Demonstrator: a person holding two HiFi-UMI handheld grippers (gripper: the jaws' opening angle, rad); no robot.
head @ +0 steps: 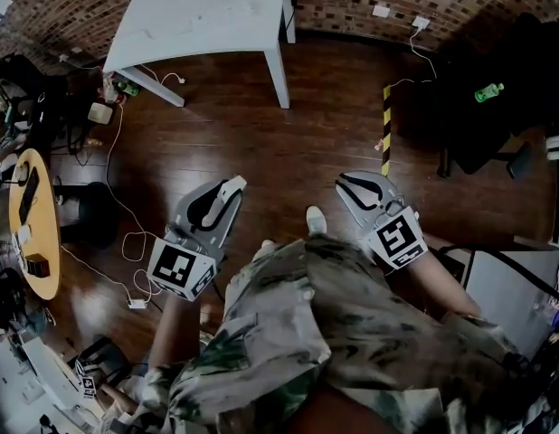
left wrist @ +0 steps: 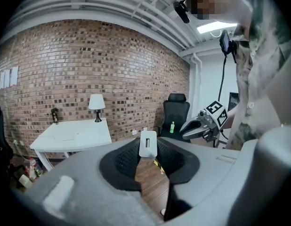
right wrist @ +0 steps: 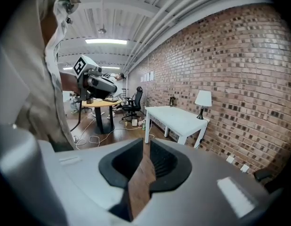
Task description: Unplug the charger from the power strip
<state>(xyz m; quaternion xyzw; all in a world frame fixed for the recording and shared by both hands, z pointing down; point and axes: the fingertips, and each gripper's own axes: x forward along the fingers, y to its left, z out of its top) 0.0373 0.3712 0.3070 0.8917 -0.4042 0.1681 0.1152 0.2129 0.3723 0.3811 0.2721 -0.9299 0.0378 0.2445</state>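
A small white charger [head: 421,23] sits low on the brick wall at the back right, beside a white outlet plate [head: 381,11], and a thin white cable [head: 412,57] trails down from it. A second white plug block [head: 137,304] lies on the wood floor at the left, on the end of a looping white cord. I cannot make out a power strip. Both grippers are held at waist height, far from these. My left gripper [head: 236,183] [left wrist: 148,147] and my right gripper [head: 343,181] [right wrist: 146,142] each have their jaws together with nothing between them.
A white table [head: 207,12] stands against the brick wall, with a lamp [left wrist: 96,105] on it. A round wooden table [head: 35,224] and clutter fill the left. A black office chair [head: 497,107] holding a green bottle [head: 488,91] is at the right. A yellow-black strip [head: 385,129] lies on the floor.
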